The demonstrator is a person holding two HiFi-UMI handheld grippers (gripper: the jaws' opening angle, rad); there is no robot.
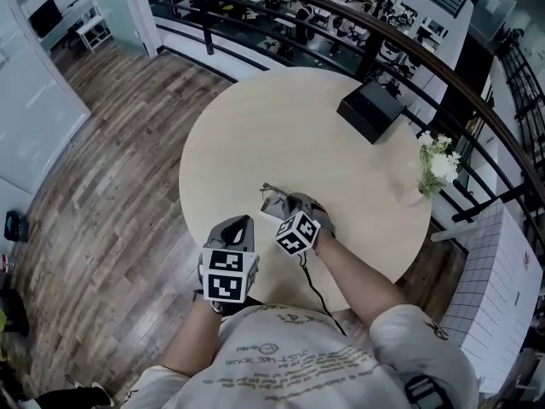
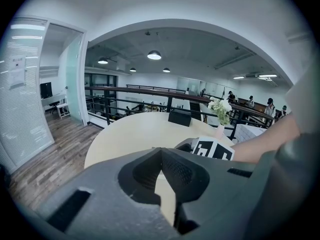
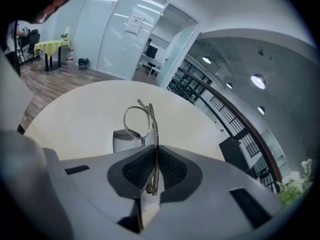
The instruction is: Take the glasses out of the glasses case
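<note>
- Glasses [image 3: 154, 129] are pinched edge-on in my right gripper [image 3: 156, 156], frame sticking straight out past the tips, right by a pale box [image 3: 122, 140], maybe the case.
- Left gripper [image 2: 161, 154] is closed on nothing, back nearer me.

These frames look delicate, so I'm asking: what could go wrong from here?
1. The right hand-held gripper pinches the thin metal glasses along one side only, so they could twist, slip or bend.
2. They are held over the table; a slip would likely drop the lenses onto its hard top.
</note>
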